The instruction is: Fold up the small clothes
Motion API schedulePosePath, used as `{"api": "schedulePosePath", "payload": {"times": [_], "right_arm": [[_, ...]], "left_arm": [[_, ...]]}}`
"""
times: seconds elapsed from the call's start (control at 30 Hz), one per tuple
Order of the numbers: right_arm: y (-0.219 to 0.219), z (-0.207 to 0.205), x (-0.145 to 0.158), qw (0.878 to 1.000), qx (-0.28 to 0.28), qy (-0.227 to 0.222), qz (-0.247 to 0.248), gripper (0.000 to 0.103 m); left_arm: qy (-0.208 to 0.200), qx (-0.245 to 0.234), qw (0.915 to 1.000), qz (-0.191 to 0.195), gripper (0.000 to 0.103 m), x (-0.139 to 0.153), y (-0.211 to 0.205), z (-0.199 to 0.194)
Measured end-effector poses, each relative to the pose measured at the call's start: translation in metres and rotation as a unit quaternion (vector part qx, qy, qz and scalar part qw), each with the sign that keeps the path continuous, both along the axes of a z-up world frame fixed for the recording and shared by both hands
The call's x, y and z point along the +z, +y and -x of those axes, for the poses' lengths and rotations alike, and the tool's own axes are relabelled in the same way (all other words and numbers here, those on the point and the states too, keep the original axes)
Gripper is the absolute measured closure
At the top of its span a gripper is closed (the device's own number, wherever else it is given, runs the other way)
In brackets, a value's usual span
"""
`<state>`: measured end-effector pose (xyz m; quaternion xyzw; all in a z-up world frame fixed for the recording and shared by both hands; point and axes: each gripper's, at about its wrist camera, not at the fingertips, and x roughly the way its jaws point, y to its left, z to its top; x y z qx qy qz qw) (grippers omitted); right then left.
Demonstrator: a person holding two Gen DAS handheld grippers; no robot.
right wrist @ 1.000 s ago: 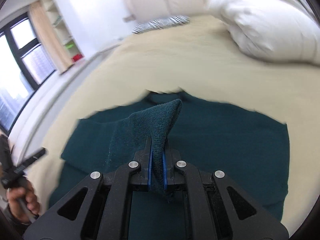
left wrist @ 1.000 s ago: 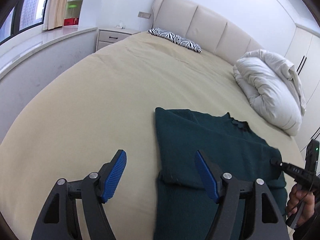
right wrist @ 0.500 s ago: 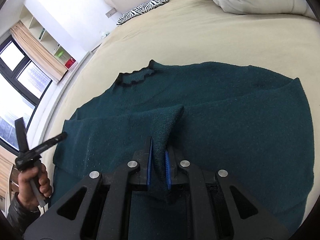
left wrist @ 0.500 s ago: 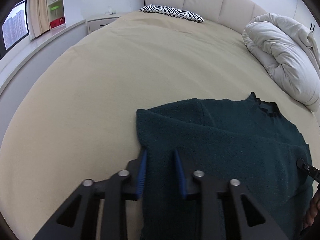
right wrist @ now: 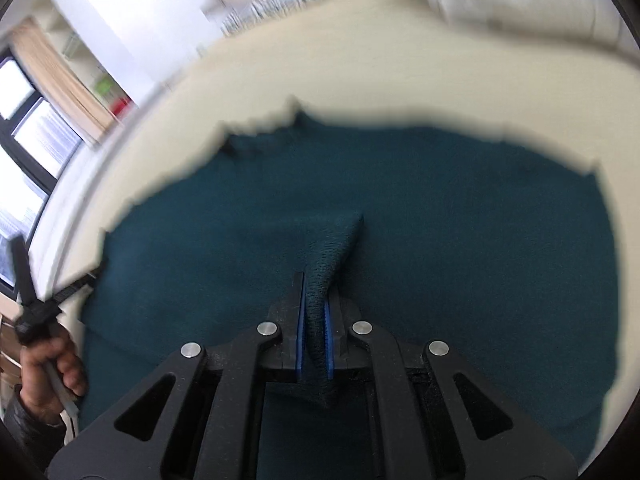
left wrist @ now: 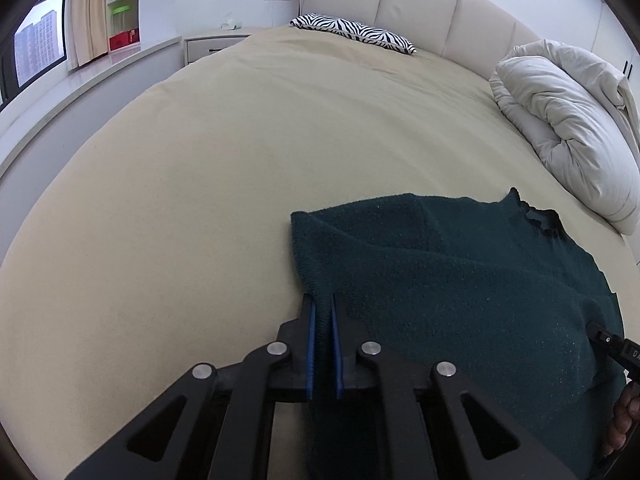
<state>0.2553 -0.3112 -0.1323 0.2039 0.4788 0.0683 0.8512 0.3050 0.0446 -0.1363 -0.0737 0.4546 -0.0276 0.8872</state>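
The dark green sweater (left wrist: pixel 460 280) lies flat on the bed (left wrist: pixel 240 160), its near edge pinched in both the left gripper (left wrist: pixel 322 320) and right gripper (right wrist: pixel 316 312), so the fold likely needs both lifting together toward the collar.

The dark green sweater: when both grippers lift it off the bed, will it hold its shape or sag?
The sweater will probably sag: the fold in the right gripper already droops. Its fuzzy knit looks unlikely to slip from the left gripper. It looks light, lying flat on the bed.
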Motion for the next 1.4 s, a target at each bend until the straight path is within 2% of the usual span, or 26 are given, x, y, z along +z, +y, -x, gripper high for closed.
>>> {"api": "schedulePosePath", "payload": {"times": [0.07,0.17,0.27,0.43,0.57,0.63,0.67,0.7,0.73,0.87,0.93,1.0,1.07,1.1,1.13,1.17,1.2,1.23,1.33,1.37,1.4], "right_arm": [[-0.006,0.003,0.002,1.0,-0.011,-0.004,-0.023,0.096],[-0.004,0.003,0.005,1.0,-0.009,-0.006,-0.019,0.094],[-0.006,0.004,0.014,1.0,-0.017,0.002,-0.019,0.087],[-0.007,0.017,0.039,0.998,-0.042,-0.041,0.015,0.087],[-0.001,0.017,0.044,0.997,-0.036,-0.066,0.019,0.087],[0.003,0.011,0.031,0.998,-0.024,-0.051,0.03,0.087],[0.003,0.008,0.023,0.998,-0.022,-0.038,0.035,0.088],[0.0,0.006,0.012,0.999,-0.021,-0.024,0.033,0.089],[-0.007,0.009,0.007,0.999,-0.021,-0.04,0.012,0.09],[-0.022,0.019,0.015,0.998,-0.052,-0.03,0.012,0.089],[-0.025,0.029,0.03,0.997,-0.055,-0.058,-0.006,0.087],[-0.019,0.039,0.044,0.995,-0.044,-0.088,0.001,0.087],[-0.01,0.038,0.038,0.996,-0.024,-0.078,0.018,0.087],[-0.007,0.036,0.026,0.998,-0.017,-0.059,0.031,0.086],[-0.006,0.033,0.014,0.998,-0.017,-0.037,0.042,0.086],[-0.008,0.03,0.001,0.999,-0.012,-0.024,0.037,0.086],[-0.016,0.034,-0.001,0.999,-0.02,-0.039,0.01,0.086],[-0.021,0.035,0.001,0.999,-0.029,-0.032,-0.003,0.086],[-0.029,0.053,0.022,0.998,-0.065,-0.012,0.015,0.083],[-0.03,0.062,0.031,0.998,-0.065,-0.02,0.017,0.081],[-0.033,0.079,0.044,0.998,-0.06,-0.035,0.009,0.079]], "left_arm": [[0.001,-0.001,1.0,0.009,0.09,0.001,0.003,0.0],[-0.007,0.018,0.9992,0.035,0.085,0.012,0.013,0.008],[-0.037,0.03,0.9985,0.026,0.085,0.031,0.017,0.019],[-0.086,0.022,0.996,-0.007,0.085,0.054,0.003,0.021],[-0.073,-0.008,0.9964,-0.042,0.085,0.038,-0.02,0.008],[-0.023,-0.015,0.9974,-0.067,0.084,0.011,-0.024,-0.006],[-0.018,-0.015,0.998,-0.058,0.084,0.0,-0.02,-0.008],[-0.028,-0.014,0.9983,-0.049,0.084,0.0,-0.016,-0.006],[-0.028,-0.013,0.9985,-0.045,0.084,0.001,-0.012,-0.005],[-0.042,-0.017,0.9964,-0.071,0.084,0.008,-0.014,0.008],[-0.056,-0.016,0.995,-0.081,0.084,0.013,-0.014,0.02],[-0.064,-0.011,0.9933,-0.096,0.084,0.014,-0.014,0.033],[-0.062,-0.01,0.9918,-0.111,0.081,0.011,-0.015,0.037],[-0.047,-0.012,0.9915,-0.121,0.077,0.006,-0.015,0.035],[-0.038,-0.015,0.9915,-0.123,0.077,0.002,-0.015,0.032],[-0.032,-0.015,0.9924,-0.118,0.074,0.001,-0.012,0.028],[-0.027,-0.012,0.9932,-0.113,0.069,0.003,-0.008,0.027],[-0.025,-0.009,0.9939,-0.107,0.069,0.005,-0.005,0.028],[-0.027,-0.002,0.9969,-0.074,0.069,0.02,0.005,0.046],[-0.031,-0.001,0.9973,-0.067,0.067,0.026,0.008,0.059],[-0.036,-0.005,0.998,-0.051,0.06,0.033,0.013,0.078]]}}
